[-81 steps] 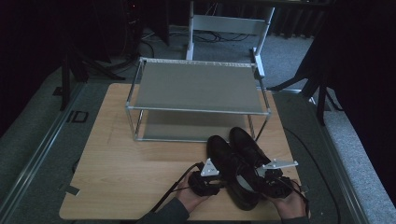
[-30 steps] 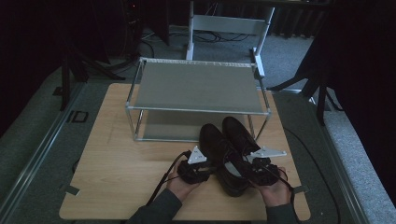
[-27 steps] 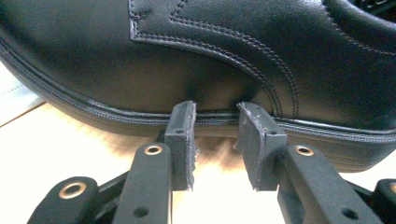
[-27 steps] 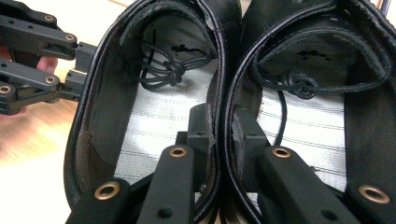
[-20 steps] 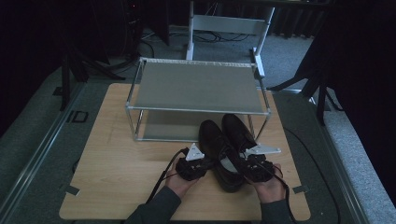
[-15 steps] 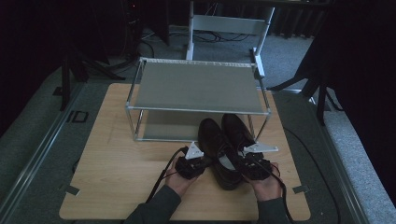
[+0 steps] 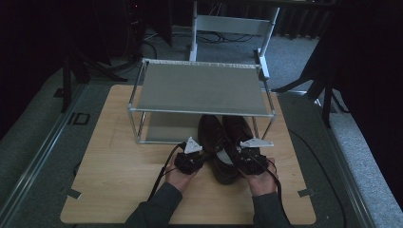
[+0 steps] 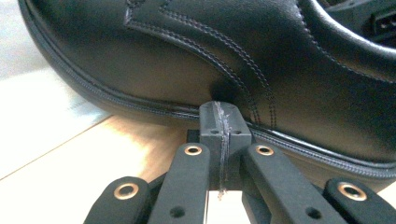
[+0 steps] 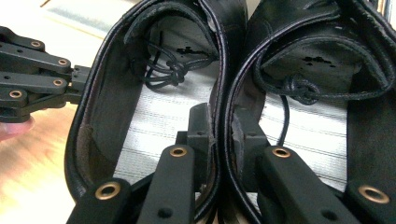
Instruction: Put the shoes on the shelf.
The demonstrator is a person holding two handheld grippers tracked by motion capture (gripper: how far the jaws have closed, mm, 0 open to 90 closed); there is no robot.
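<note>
A: Where did the pair of black shoes sit?

B: On the wooden table, around five o'clock of its middle, toes tucked under the lower tier of the metal rack, heels toward the person; the left shoe and the right shoe lay side by side with inner walls touching.

A: And the claws?

B: The right gripper was clamped on both inner collars together, one jaw inside each shoe, so it held the pair pinched; the left gripper had just finished closing, jaws pressed together with nothing between them, their tip against the left shoe's outer side just above the sole seam.

A: What lay around them?

B: Pale wood grain under the shoes; the rack stood at twelve o'clock on the table; grey carpet surrounded the table, with a white metal frame beyond the rack at twelve o'clock, dark stands and cables at ten and two; the room was dim.

A: What did each view add?

B: The high view gave the layout, with the left gripper at nine o'clock of the shoes and the right at three; the right gripper view showed the striped grey insoles and knotted laces tucked inside; the left gripper view showed the stitching on the leather.
</note>
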